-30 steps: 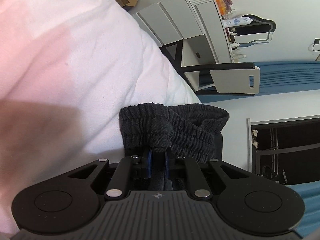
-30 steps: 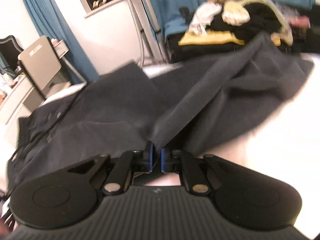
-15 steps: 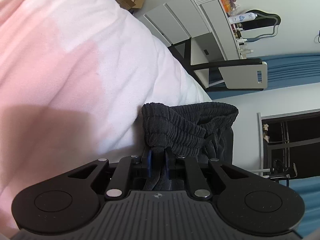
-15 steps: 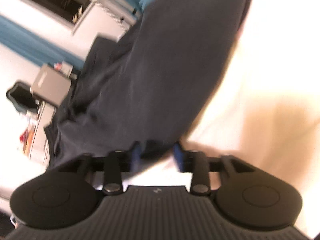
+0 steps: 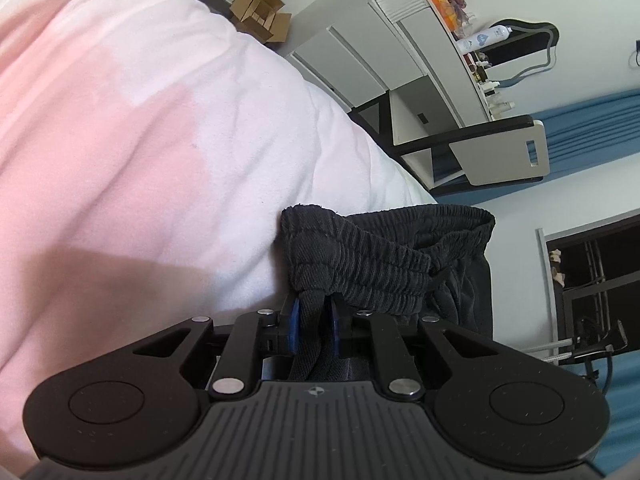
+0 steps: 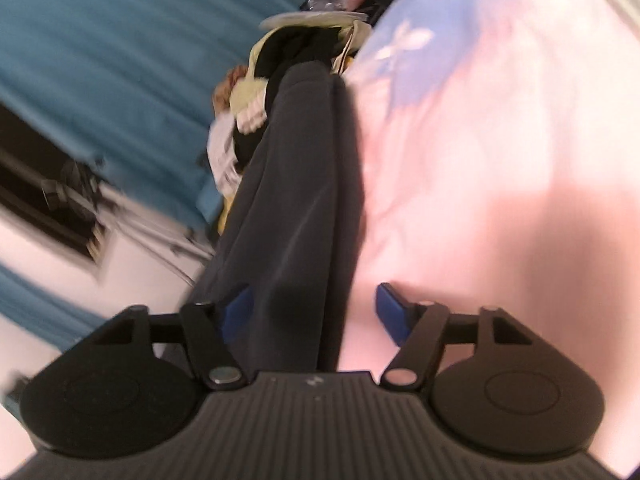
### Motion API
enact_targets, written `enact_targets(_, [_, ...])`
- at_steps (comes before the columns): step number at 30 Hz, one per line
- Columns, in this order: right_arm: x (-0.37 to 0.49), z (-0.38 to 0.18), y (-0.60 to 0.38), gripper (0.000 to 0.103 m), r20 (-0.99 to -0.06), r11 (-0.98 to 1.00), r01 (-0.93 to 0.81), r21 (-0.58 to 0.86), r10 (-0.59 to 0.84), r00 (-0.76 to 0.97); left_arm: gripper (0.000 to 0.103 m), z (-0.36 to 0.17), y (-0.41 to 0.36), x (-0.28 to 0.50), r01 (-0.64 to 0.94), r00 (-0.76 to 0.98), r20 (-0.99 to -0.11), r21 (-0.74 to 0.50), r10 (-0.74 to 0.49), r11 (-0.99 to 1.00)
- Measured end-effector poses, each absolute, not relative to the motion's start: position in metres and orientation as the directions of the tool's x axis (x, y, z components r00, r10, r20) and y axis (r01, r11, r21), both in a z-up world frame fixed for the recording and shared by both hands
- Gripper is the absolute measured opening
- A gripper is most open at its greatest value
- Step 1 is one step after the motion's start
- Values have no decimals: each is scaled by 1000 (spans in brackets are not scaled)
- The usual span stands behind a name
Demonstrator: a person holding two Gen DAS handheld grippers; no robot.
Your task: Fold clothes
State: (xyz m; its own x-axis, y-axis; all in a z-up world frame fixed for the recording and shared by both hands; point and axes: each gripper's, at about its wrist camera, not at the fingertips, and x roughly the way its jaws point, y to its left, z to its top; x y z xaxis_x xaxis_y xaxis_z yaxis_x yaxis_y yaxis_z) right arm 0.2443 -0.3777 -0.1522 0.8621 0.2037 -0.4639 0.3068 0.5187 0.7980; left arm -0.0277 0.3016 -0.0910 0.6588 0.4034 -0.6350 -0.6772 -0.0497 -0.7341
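Your left gripper (image 5: 313, 327) is clenched on the trousers' waistband (image 5: 384, 256). Right gripper (image 6: 316, 312) fingers are opening w/ the leg (image 6: 296, 200) loose between them, running straight ahead along the bed (image 6: 480, 160).

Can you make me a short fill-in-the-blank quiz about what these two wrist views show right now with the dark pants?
1. The left tongs are shut on the ribbed ____ of the dark pants.
2. The right tongs are opening, and their pads do not ____ the dark pants lying between them.
3. The pants lie on a pink and ____ blanket.
4. Behind the blanket's edge in the left view sits an open ____ box.

Missing words: waistband; press on; white; cardboard
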Motion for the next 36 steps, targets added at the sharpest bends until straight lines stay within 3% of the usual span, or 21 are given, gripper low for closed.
enact_targets(4, [242,-158,-389,60,-360,515,218,829,194,913,20,-103,300,-25,-642,679,-626,-760,383,-102])
enact_targets(10, [260,-153,-378,56,-311,569,106,815,276,910,20,-114,301,-21,-626,694,-625,-769,357,-130])
enact_targets(11, [262,-150,-374,43,-316,589,100,802,275,908,20,-114,300,-20,-628,693,-625,-768,359,-125])
enact_targets(12, [264,-148,-370,18,-322,609,97,787,273,906,20,-114,300,-20,-631,692,-626,-767,361,-120])
enact_targets(13, [266,-142,-366,9,-334,626,102,773,265,905,20,-114,300,-20,-631,692,-625,-767,361,-116])
enact_targets(15, [263,-132,-362,5,-339,645,110,757,244,909,19,-113,300,-20,-632,694,-623,-768,362,-110])
enact_targets(21, [229,-87,-354,3,-258,648,103,755,148,955,17,-111,307,-25,-557,755,-567,-820,329,-134])
enact_targets(27, [160,-51,-345,2,-213,709,196,678,-66,975,13,-97,312,-35,-478,805,-492,-869,332,-130])
enact_targets(32, [126,-56,-358,3,-266,583,220,782,-8,964,12,-88,320,-47,-448,812,-462,-885,356,-126])
enact_targets(35, [113,-78,-375,10,-308,405,267,875,39,950,12,-100,328,-50,-450,805,-489,-872,335,-192])
enact_targets(36, [108,-85,-381,18,-319,351,285,892,39,947,12,-104,330,-50,-450,803,-499,-866,324,-218])
